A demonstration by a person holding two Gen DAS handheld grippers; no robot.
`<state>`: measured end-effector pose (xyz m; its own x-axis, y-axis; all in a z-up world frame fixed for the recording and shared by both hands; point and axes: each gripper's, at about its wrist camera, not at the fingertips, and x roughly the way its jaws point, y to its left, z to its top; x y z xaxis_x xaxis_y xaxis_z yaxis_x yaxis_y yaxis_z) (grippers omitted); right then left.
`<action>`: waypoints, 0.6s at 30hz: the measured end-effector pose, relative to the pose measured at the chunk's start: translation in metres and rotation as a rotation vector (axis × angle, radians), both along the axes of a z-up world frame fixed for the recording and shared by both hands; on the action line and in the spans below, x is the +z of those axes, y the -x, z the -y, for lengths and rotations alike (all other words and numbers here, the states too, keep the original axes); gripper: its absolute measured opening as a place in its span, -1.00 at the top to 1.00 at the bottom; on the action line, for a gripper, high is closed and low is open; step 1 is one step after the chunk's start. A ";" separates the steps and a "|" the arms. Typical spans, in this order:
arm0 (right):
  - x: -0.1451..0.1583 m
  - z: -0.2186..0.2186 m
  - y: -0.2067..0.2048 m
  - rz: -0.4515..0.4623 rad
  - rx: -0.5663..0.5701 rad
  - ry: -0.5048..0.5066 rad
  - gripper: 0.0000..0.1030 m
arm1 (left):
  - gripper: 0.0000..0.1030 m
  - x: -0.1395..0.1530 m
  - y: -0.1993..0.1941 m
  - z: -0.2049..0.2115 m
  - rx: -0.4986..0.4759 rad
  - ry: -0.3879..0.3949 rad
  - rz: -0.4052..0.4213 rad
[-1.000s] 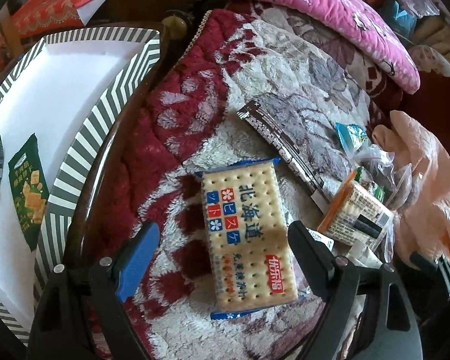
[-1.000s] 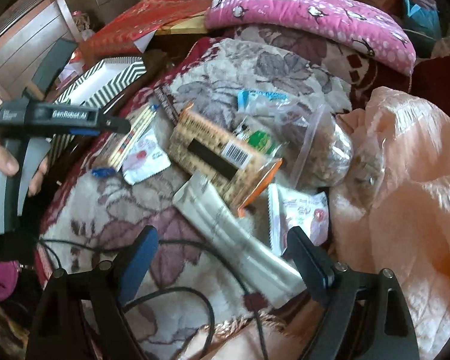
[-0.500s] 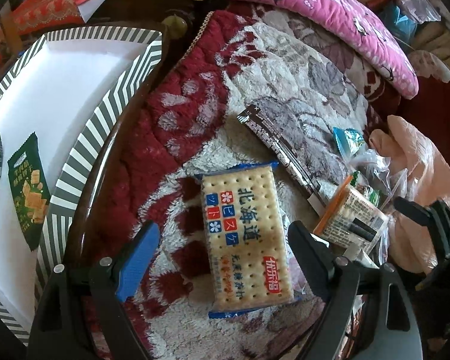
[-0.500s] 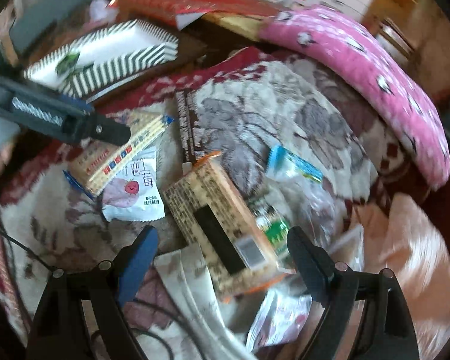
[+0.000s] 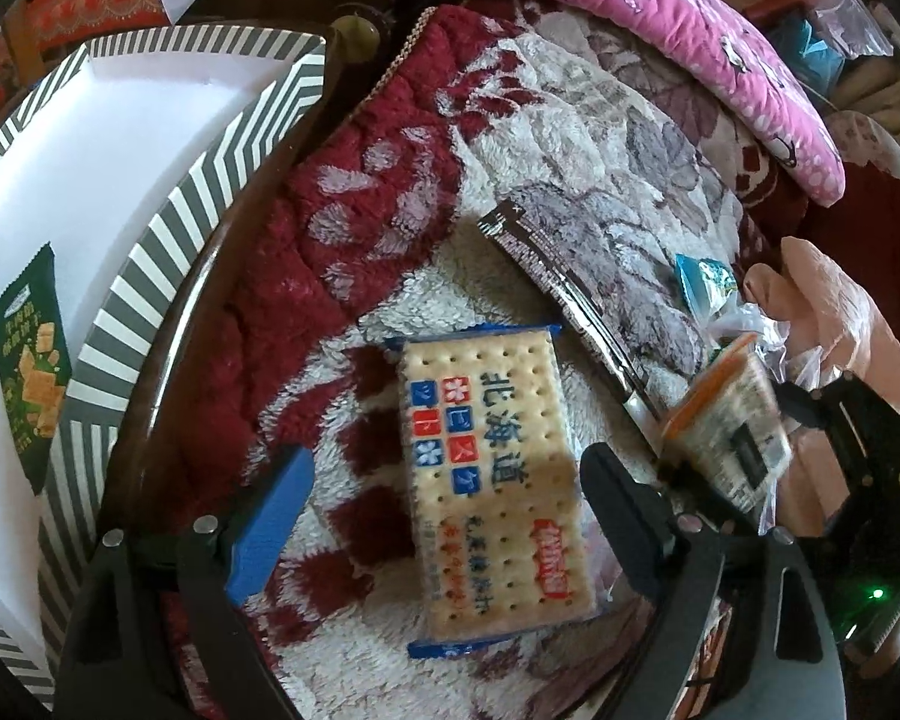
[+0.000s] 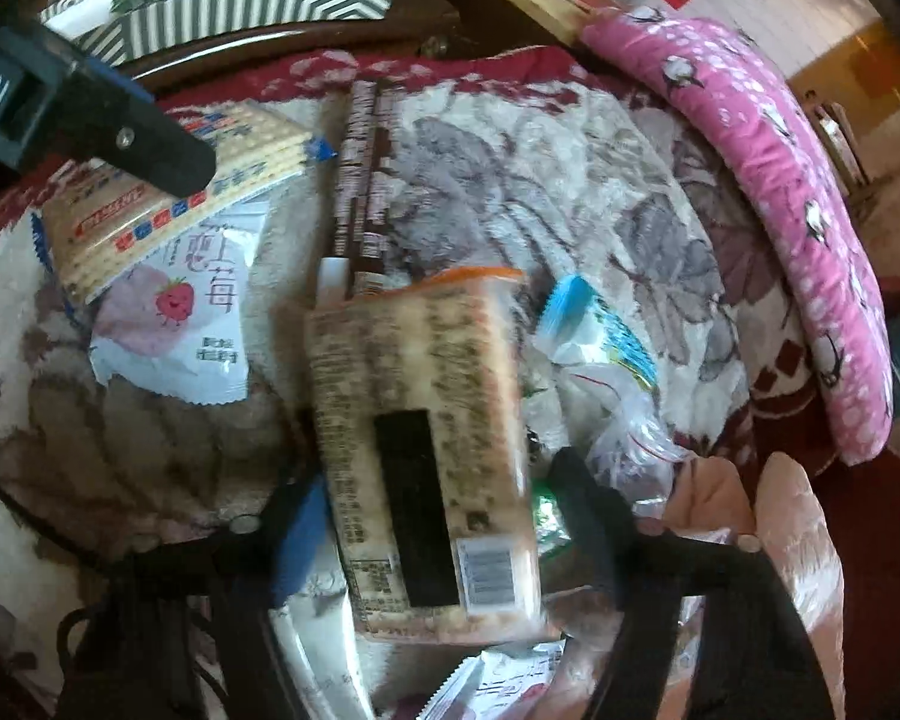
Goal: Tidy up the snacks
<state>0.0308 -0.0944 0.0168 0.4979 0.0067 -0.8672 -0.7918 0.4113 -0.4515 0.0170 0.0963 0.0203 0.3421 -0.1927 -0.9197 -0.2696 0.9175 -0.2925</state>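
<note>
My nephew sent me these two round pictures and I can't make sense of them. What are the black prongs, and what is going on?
Each picture comes from a camera on a hand-held claw, looking along its two prongs. A person holds one per hand, sorting snacks on a blanket.

Left view: the left claw is open around a blue-edged cracker pack, not gripping. A striped box sits alongside.

Right view: the right claw is closing around an orange-edged biscuit pack, beside a strawberry packet.
</note>
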 end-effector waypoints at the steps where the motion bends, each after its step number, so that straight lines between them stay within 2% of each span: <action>1: 0.002 0.003 -0.002 0.001 -0.027 -0.015 -0.16 | -0.74 -0.002 0.000 0.001 -0.002 0.007 -0.012; 5: 0.013 0.026 -0.017 -0.085 -0.178 -0.160 -0.12 | -0.74 -0.005 0.001 0.008 -0.016 0.032 -0.013; 9: 0.021 0.048 -0.020 -0.145 -0.279 -0.292 -0.11 | -0.74 -0.012 0.003 0.015 -0.037 0.022 -0.036; 11: 0.025 0.056 -0.019 -0.161 -0.315 -0.358 -0.11 | -0.73 -0.011 0.004 0.018 -0.049 0.002 -0.021; 15: 0.032 0.066 -0.014 -0.180 -0.368 -0.455 -0.11 | -0.07 -0.002 0.006 0.019 -0.082 -0.012 0.023; 18: 0.039 0.066 -0.009 -0.201 -0.384 -0.530 -0.11 | -0.05 -0.001 0.006 0.018 -0.095 -0.016 0.020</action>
